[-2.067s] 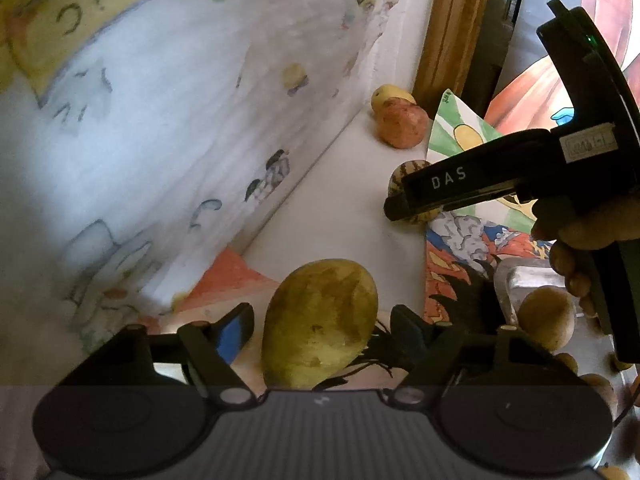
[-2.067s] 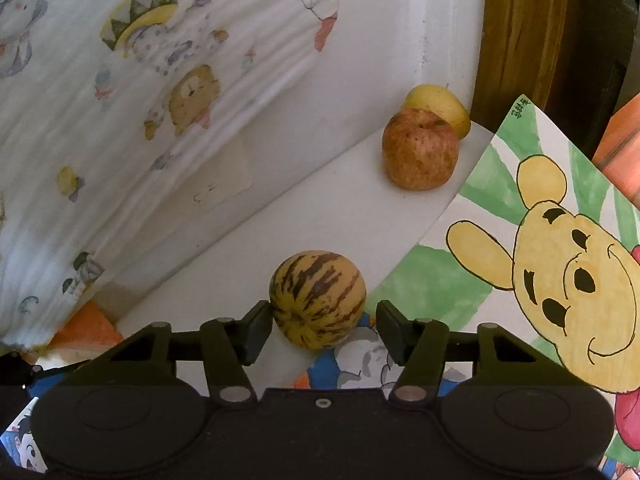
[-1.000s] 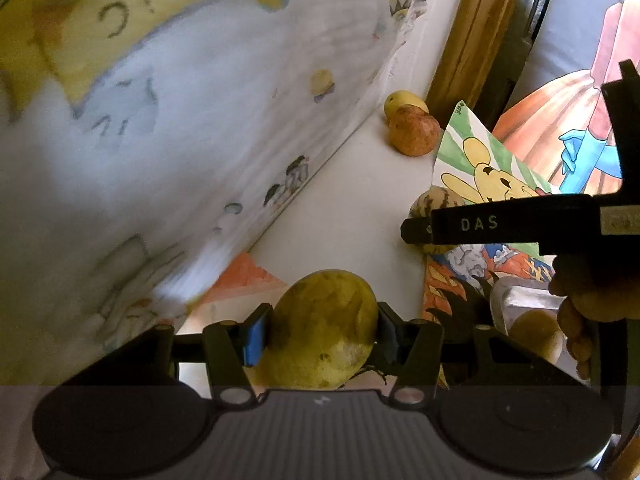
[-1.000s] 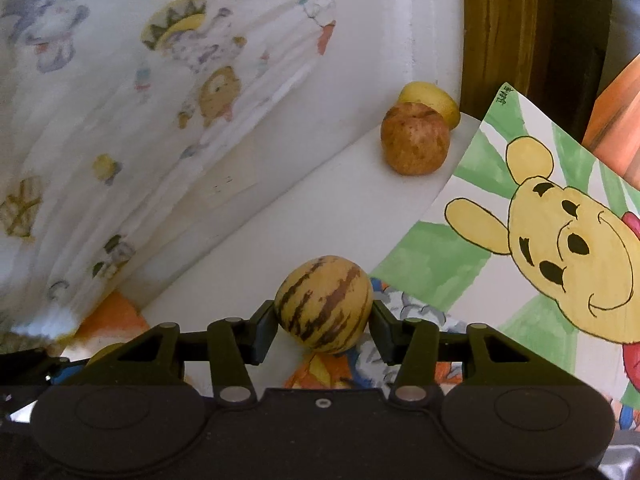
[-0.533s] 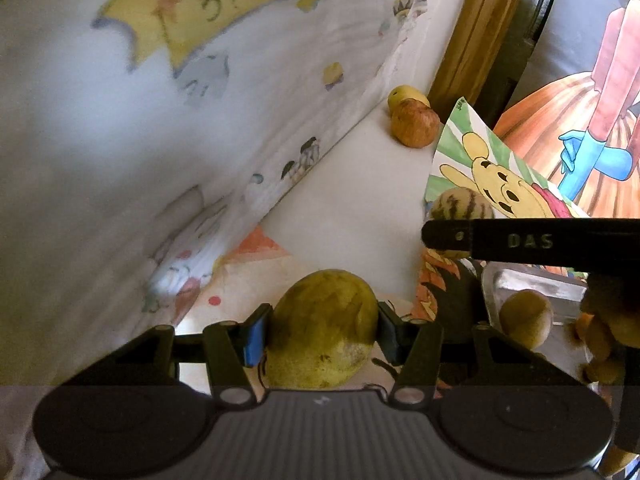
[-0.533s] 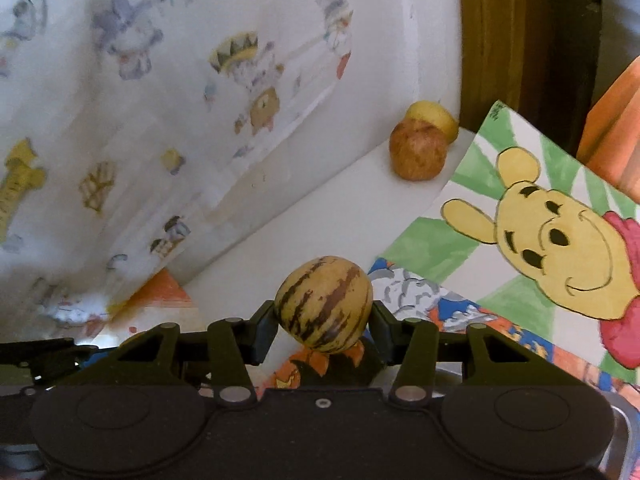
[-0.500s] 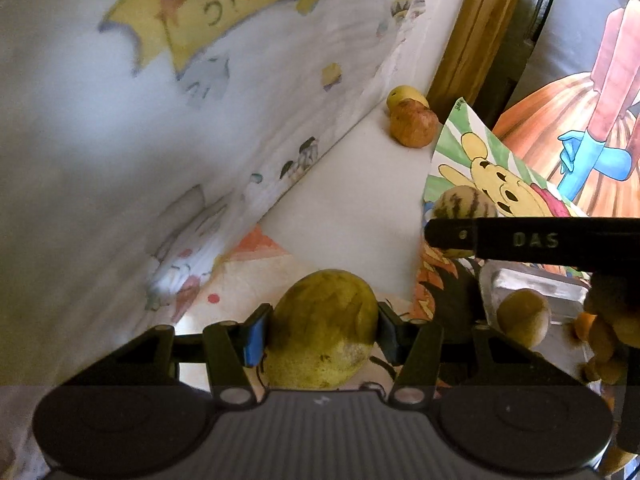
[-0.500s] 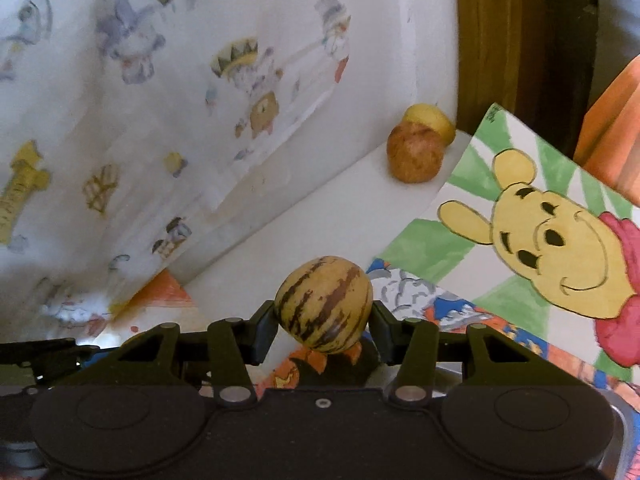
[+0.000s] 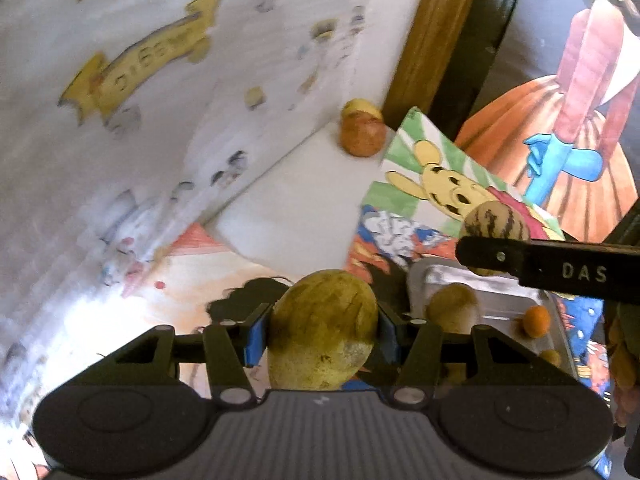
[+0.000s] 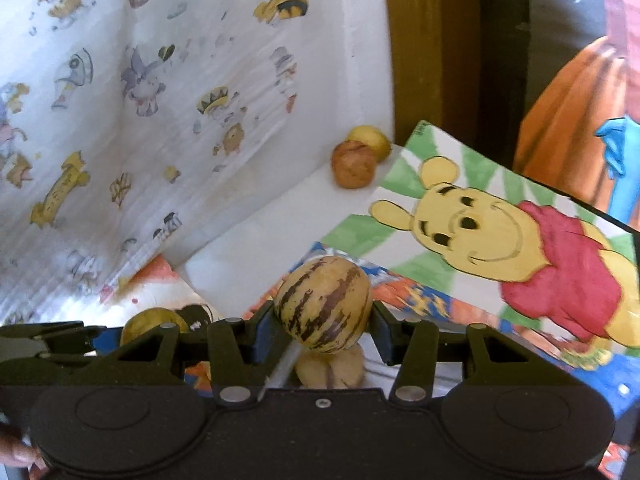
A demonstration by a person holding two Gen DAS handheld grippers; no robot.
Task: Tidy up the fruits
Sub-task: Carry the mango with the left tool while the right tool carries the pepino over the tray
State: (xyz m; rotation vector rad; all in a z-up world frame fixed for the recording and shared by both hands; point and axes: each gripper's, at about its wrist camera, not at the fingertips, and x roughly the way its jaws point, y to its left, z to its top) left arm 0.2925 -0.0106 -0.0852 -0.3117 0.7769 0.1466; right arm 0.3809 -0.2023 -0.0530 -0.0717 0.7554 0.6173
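Note:
My left gripper (image 9: 320,326) is shut on a yellow-green mango (image 9: 322,328), lifted above the picture-covered surface. My right gripper (image 10: 323,322) is shut on a striped yellow-brown melon (image 10: 323,306); in the left wrist view the striped melon (image 9: 496,222) shows above one black finger marked DAS. Below both lies a metal tray (image 9: 504,300) holding a tan round fruit (image 9: 452,308) and a small orange fruit (image 9: 536,320). In the right wrist view the tan fruit (image 10: 332,368) sits just under the melon, and the mango (image 10: 152,326) peeks out at lower left.
A reddish apple (image 10: 354,164) and a yellow fruit (image 10: 370,140) rest on the white ledge (image 9: 288,208) by the wooden frame (image 9: 432,32). A bear drawing (image 10: 500,220) lies to the right. A patterned cloth (image 10: 140,100) hangs on the left. A person's hand shows at the right edge.
Both grippers have pulled back and risen with their fruits held. The tray and its fruits have come into view beneath them, and the ledge fruits look farther off.

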